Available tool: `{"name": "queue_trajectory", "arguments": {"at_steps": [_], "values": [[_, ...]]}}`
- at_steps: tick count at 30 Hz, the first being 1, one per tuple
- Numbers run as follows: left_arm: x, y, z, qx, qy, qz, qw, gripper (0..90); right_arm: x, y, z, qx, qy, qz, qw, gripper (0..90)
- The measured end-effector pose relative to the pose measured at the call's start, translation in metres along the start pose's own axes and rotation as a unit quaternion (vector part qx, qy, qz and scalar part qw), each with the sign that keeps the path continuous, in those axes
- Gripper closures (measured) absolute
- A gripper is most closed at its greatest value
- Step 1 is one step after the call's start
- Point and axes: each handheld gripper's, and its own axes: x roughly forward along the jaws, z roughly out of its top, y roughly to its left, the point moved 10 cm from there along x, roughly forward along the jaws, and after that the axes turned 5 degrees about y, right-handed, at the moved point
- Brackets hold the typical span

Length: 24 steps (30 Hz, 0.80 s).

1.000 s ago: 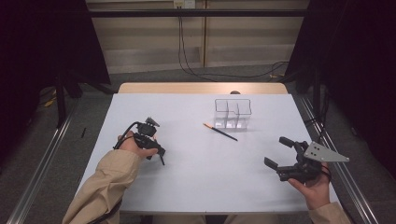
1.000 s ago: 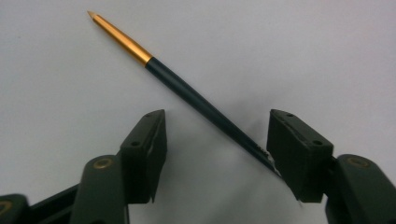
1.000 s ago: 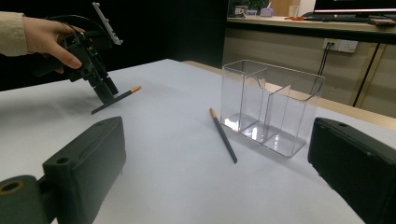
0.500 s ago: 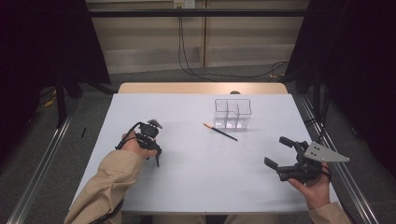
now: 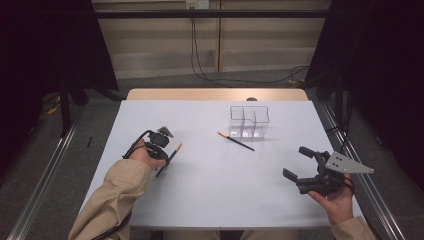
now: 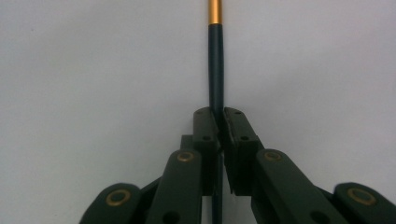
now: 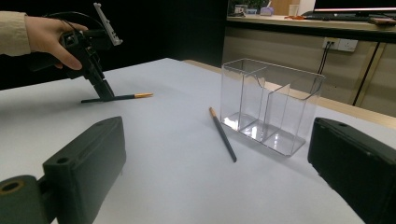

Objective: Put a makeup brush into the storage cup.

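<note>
My left gripper (image 5: pixel 161 144) is shut on a dark pencil (image 5: pixel 170 155) with an orange end, at the left of the white table (image 5: pixel 210 195). In the left gripper view the jaws pinch the pencil (image 6: pixel 215 60), which runs straight ahead to a gold band. From the right gripper view that left gripper (image 7: pixel 102 88) points down at the pencil (image 7: pixel 119 97), which lies level at the table's surface. A second dark pencil (image 5: pixel 236 141) lies loose near the middle, in front of a clear two-compartment box (image 5: pixel 249 121). My right gripper (image 5: pixel 296 162) is open at the right front, holding nothing.
The clear box (image 7: pixel 271 105) stands upright with nothing inside, and the loose pencil (image 7: pixel 223 135) rests just left of it. Beyond the table's far wooden edge (image 5: pixel 215 94) are cables and a wall. Dark curtains hang on both sides.
The left hand has turned a little, and the pencil in its gripper has swung so that its orange end points to the far right. The right hand has stayed put.
</note>
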Motion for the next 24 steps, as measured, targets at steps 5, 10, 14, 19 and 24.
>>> {"name": "queue_trajectory", "arguments": {"at_steps": [5,10,14,19,24], "values": [[0.0001,-0.0003,0.001,0.003,0.014,-0.006,0.9999,84.6,-0.0004,0.0002,0.0,0.0,0.001,0.0,1.0,3.8],[-0.0001,-0.0004,0.0016,0.004,0.022,-0.01,0.9997,84.6,-0.0004,0.0001,-0.0002,0.0,0.001,0.0,1.0,3.8],[-0.0004,0.0001,0.002,0.005,0.029,-0.014,0.9995,84.6,-0.0008,-0.0001,0.0,0.0,0.0,0.0,1.0,3.8],[-0.0002,-0.0004,0.0027,0.009,0.039,-0.014,0.9991,84.6,-0.0007,-0.0001,-0.0002,0.0,0.0,0.0,1.0,3.8],[0.0011,-0.0001,0.0028,0.014,0.043,-0.015,0.9989,83.5,-0.0006,-0.0001,-0.0003,0.0,0.001,-0.002,1.0,3.8]]}}
